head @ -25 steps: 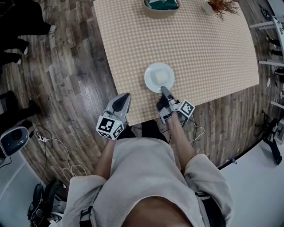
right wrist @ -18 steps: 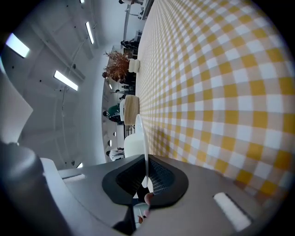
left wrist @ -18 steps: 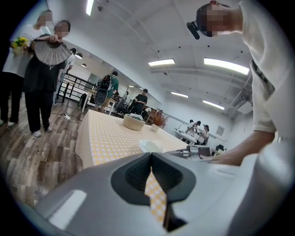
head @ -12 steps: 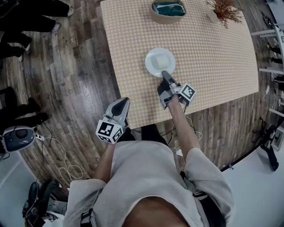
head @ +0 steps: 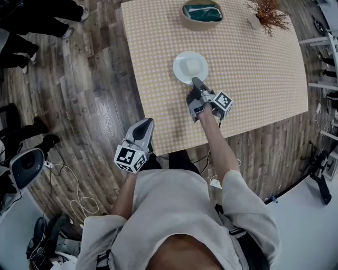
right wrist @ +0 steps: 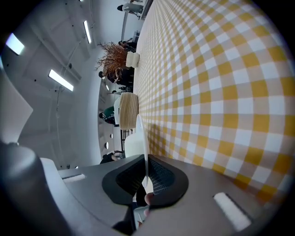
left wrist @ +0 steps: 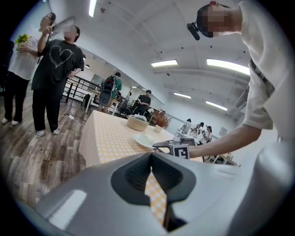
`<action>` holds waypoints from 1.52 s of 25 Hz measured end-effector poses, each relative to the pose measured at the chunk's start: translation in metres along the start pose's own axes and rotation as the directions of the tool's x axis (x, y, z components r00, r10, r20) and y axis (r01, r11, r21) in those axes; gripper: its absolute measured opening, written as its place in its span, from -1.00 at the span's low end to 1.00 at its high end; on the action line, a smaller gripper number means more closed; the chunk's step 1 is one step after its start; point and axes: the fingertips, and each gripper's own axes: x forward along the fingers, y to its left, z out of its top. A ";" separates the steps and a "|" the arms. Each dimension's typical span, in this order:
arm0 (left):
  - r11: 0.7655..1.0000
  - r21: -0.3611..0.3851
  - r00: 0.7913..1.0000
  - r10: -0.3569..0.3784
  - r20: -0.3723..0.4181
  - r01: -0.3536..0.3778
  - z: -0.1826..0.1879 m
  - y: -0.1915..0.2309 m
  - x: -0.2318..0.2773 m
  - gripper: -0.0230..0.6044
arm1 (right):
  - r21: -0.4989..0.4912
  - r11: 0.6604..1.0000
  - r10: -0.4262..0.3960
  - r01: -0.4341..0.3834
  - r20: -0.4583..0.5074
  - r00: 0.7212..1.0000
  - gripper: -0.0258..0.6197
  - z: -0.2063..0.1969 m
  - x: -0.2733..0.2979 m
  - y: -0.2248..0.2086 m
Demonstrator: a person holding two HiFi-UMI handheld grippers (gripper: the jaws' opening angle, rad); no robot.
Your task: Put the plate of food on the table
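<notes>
Looking down in the head view, the right gripper (head: 196, 80) reaches out over the checked tablecloth (head: 253, 63), and the white plate (head: 190, 67) lies straight ahead of its tips, its near rim between them and the rest of the dish extending away from the person. A pale block of food (head: 193, 66) sits at the plate's middle. Beyond the plate, farther along the same line, is a round bowl (head: 202, 13) with something green inside, and off to the gripper's right a small pot of dried rust-coloured plant (head: 266, 10). The left gripper (head: 146, 123) hangs back at the table's near edge, well apart from the plate, so the right hand is plainly the nearer. From the left gripper view, that gripper's (left wrist: 150, 159) jaws are drawn together to a thin slit with nothing in it; the plate (left wrist: 146, 139) shows ahead and a little right. The right gripper view has the jaws (right wrist: 146, 173) pinched narrow on the plate's rim (right wrist: 144, 133), seen edge-on and running straight forward from the pads, with the cloth (right wrist: 221, 92) close alongside. Whether the base touches the cloth I cannot tell; I judge that lowering and releasing remain.
</notes>
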 end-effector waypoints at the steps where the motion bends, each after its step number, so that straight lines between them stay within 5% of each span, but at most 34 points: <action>1: 1.000 -0.001 1.000 -0.001 0.002 0.001 0.000 0.000 0.000 -0.90 | 0.004 1.000 -0.017 0.017 0.002 1.000 -0.89 -0.001 0.000 0.000; 16: 1.000 -0.008 1.000 0.003 0.007 -0.003 -0.002 0.001 -0.001 -0.90 | 0.050 0.992 -0.115 0.113 0.043 0.992 -0.87 0.001 0.005 -0.013; 25: 1.000 -0.015 1.000 -0.001 0.006 0.001 -0.004 0.001 -0.002 -0.90 | 0.076 0.997 0.021 -0.024 0.047 0.999 -0.35 0.005 0.005 0.006; 31: 1.000 -0.018 1.000 -0.002 0.003 0.002 -0.006 0.000 -0.002 -0.90 | -0.202 0.979 -0.043 0.028 -0.067 0.997 -0.35 -0.005 0.009 0.011; 36: 1.000 -0.020 1.000 -0.006 -0.002 0.006 -0.009 -0.002 -0.003 -0.90 | -0.465 0.883 -0.163 0.068 -0.167 0.972 -0.30 -0.018 0.009 0.011; 38: 1.000 -0.021 1.000 -0.010 -0.001 0.010 -0.009 -0.003 -0.003 -0.90 | -0.587 0.804 -0.245 0.094 -0.184 0.952 -0.28 -0.022 0.007 0.008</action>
